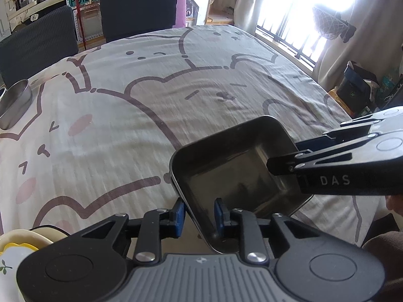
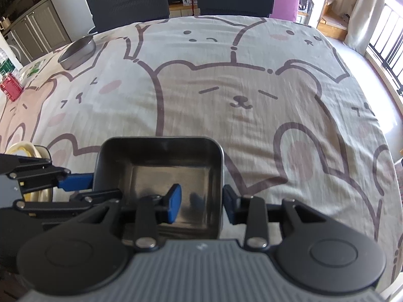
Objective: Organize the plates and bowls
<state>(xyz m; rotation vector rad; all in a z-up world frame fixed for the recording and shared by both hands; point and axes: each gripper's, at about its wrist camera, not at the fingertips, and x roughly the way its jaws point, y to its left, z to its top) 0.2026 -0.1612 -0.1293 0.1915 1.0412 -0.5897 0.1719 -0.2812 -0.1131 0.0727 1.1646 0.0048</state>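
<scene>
Left tongs (image 1: 199,216) straddle the near wall of the square metal tray (image 1: 226,173), pads spread, not pressing. Right tongs (image 2: 201,201) straddle its right wall, gap visible. Tray sits at the desk's (image 2: 226,95) near edge; round metal bowl (image 2: 76,52) far left.
</scene>
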